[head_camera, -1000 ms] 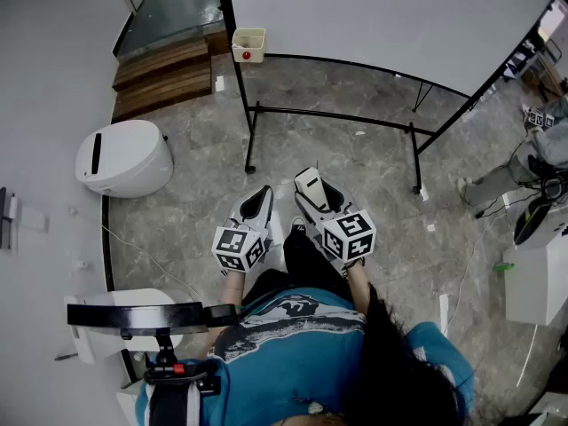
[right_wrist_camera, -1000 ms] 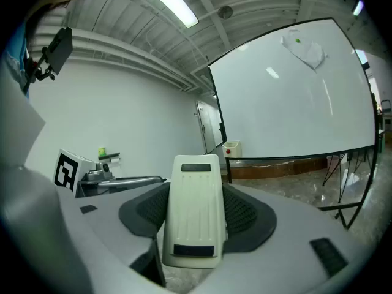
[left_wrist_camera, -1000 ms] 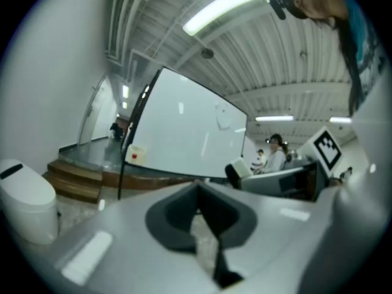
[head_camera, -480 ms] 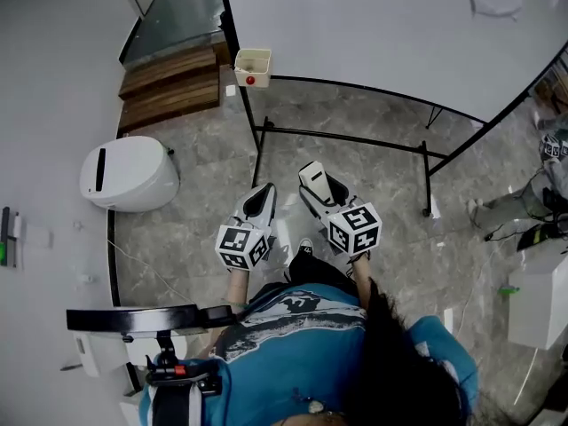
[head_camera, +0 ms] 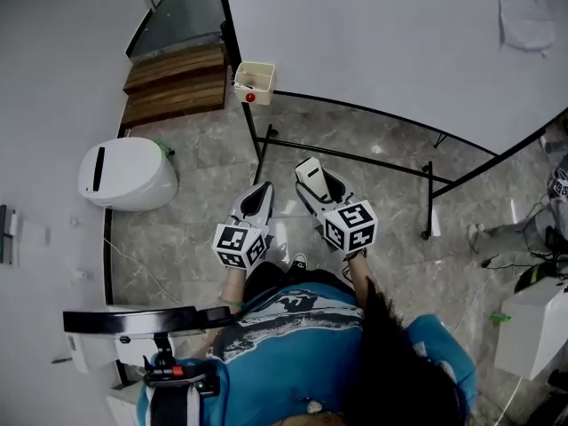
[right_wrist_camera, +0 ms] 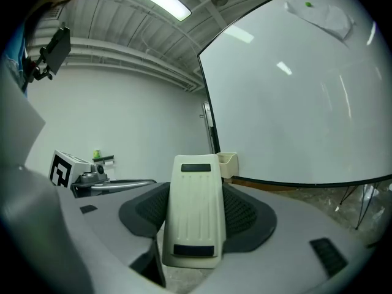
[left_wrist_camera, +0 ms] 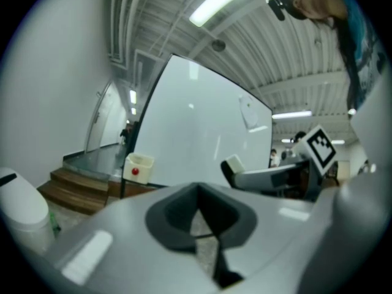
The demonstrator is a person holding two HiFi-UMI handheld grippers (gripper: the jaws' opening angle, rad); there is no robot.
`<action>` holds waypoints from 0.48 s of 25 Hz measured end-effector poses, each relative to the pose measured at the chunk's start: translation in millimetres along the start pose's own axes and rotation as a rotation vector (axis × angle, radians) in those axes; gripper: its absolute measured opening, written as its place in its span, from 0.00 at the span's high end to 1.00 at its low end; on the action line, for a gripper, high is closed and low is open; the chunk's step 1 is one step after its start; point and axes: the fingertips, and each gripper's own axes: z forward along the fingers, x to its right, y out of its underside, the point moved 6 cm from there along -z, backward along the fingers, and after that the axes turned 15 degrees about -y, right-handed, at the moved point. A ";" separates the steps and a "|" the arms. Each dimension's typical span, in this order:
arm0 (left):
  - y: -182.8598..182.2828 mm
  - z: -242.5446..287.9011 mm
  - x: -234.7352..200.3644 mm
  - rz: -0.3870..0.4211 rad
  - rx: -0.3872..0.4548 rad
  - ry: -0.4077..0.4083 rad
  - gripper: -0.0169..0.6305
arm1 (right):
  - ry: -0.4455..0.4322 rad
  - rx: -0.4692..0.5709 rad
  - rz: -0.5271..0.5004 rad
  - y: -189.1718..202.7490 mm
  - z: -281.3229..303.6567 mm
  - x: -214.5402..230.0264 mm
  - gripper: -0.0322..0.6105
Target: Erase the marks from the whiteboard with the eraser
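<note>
Eraser point(right_wrist_camera: 196, 213) position: it sits clamped between the jaws of your right gripper point(head_camera: 319, 195), which are closed on its two long sides. Its long axis runs out along the jaws, with the cream back facing up. In the head view that axis points to about 11 o'clock, toward the left upright of the whiteboard point(head_camera: 382, 34) and not at the board face. Your left gripper point(left_wrist_camera: 205, 225) has its jaws brought together with nothing between them; it sits just beside the right one, at its 9 o'clock, and has no apparent part in the wipe. The board is well apart from the eraser, with no contact at this moment. It fills the field from 12 round to 2 o'clock of your right gripper. The only candidate mark on view is a faint outlined patch point(head_camera: 530, 7) with a green dot, high on the board between 1 and 2 o'clock in the head view. In the right gripper view it lies at about 1 o'clock, up near the board's top edge. Whether it is drawn ink or a pinned sheet cannot be determined from here. A small cream box point(head_camera: 253, 80) with a red dot hangs at the board's lower left corner, at 11 o'clock. In my judgement, you need to close on the board and swing the eraser rightward and up, working face toward the surface.
</note>
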 end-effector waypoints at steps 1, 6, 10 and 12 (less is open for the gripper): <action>0.2 5.5 1.0 0.002 -0.006 -0.001 0.97 | -0.001 0.002 0.003 -1.8 1.1 6.0 0.54; -3.5 27.0 5.4 0.025 -0.027 0.007 0.97 | 0.023 -0.002 -0.017 -8.1 2.5 28.0 0.54; -9.8 43.8 8.2 0.027 -0.031 0.029 0.97 | 0.058 -0.025 -0.068 -15.9 5.2 39.9 0.54; -10.5 55.9 10.8 0.032 -0.039 0.053 0.97 | 0.070 -0.014 -0.067 -21.0 7.3 49.4 0.54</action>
